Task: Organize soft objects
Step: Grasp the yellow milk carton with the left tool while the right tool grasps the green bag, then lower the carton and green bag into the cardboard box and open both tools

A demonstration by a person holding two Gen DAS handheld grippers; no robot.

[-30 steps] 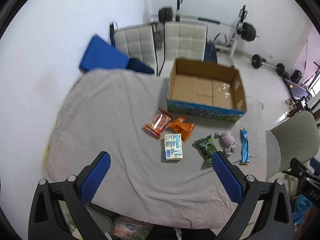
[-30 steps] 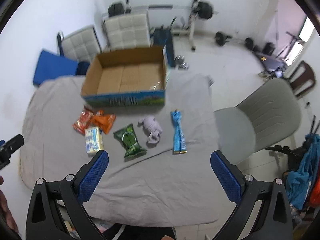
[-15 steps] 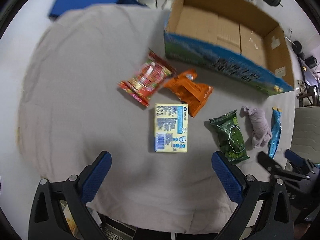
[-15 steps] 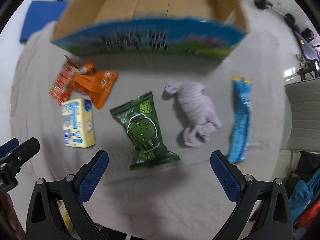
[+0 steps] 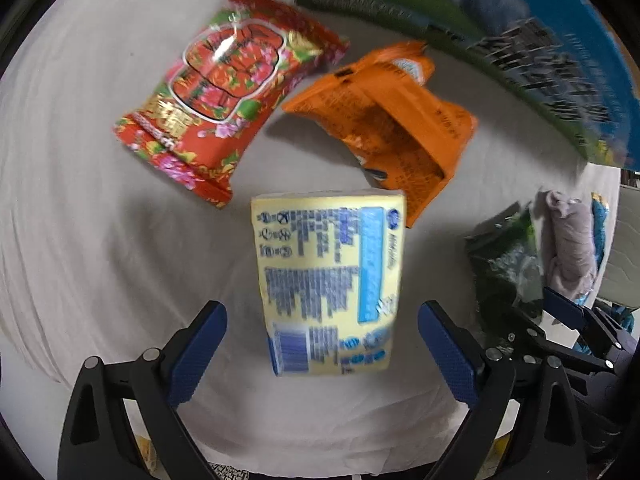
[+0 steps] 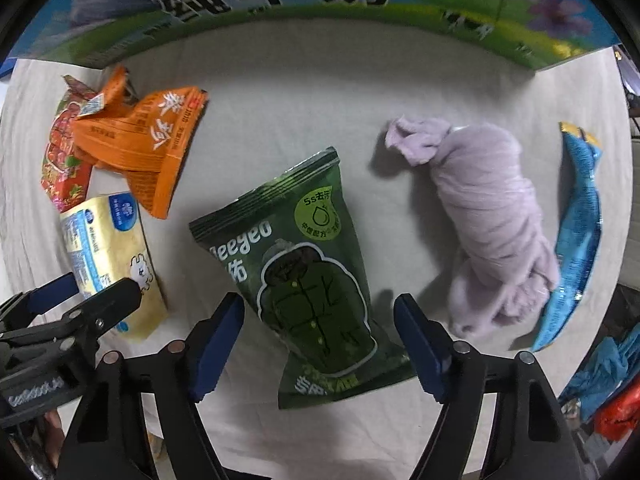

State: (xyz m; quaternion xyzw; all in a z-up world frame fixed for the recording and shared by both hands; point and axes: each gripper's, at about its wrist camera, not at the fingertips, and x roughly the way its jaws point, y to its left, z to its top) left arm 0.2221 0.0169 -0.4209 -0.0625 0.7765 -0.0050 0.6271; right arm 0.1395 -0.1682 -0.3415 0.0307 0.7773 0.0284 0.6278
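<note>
My left gripper point(image 5: 322, 340) is open, its blue pads on either side of the near end of a yellow tissue pack point(image 5: 328, 276), not touching it. Beyond lie a red flowered pack point(image 5: 228, 92) and an orange packet point(image 5: 392, 136). My right gripper point(image 6: 320, 336) is open, straddling the lower half of a green packet point(image 6: 304, 268). A rolled lilac cloth point(image 6: 488, 216) and a blue packet point(image 6: 576, 236) lie to its right. The yellow pack point(image 6: 108, 252), orange packet point(image 6: 148, 148) and left gripper point(image 6: 76, 300) show at left.
The printed cardboard box wall point(image 6: 304, 4) stands just behind the objects; it also shows in the left wrist view point(image 5: 520, 40). Everything lies on a grey cloth-covered table point(image 6: 288, 104). A chair seat point(image 5: 624, 252) is off the right edge.
Both grippers have come down and forward, close to the table. The left now brackets the yellow pack, the right brackets the green packet. The objects have not moved.
</note>
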